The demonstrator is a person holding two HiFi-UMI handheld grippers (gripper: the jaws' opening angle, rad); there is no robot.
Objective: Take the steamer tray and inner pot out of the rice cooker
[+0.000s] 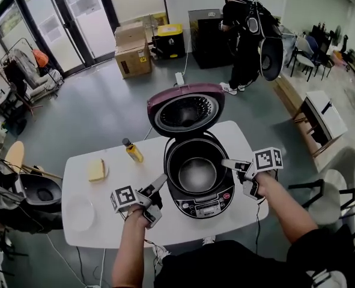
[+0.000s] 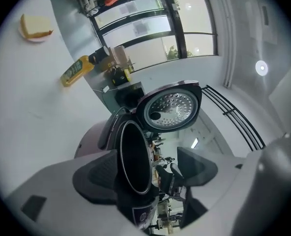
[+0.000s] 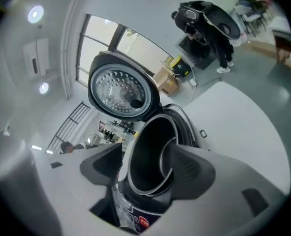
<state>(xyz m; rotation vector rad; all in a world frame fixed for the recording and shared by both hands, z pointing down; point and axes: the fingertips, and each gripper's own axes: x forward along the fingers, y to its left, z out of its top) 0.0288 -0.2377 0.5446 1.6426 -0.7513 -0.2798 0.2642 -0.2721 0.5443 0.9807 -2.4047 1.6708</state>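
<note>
The rice cooker (image 1: 202, 206) stands on the white table (image 1: 105, 233) with its maroon lid (image 1: 186, 110) raised. The dark inner pot (image 1: 196, 173) sits inside it. My left gripper (image 1: 159, 192) is at the cooker's left side and my right gripper (image 1: 234, 171) at its right side. In the left gripper view the pot's rim (image 2: 135, 161) lies between the open jaws of the left gripper (image 2: 147, 173), and the pads are not pressing on it. The right gripper (image 3: 145, 173) likewise stands open around the pot's rim (image 3: 150, 181). I cannot make out a steamer tray inside the pot.
A yellow bottle (image 1: 133, 151), a yellow sponge-like block (image 1: 97, 170) and a white round dish (image 1: 80, 212) lie on the table's left half. A dark chair (image 1: 42, 191) stands left of the table. Behind are cardboard boxes (image 1: 132, 53) and a person (image 1: 243, 35).
</note>
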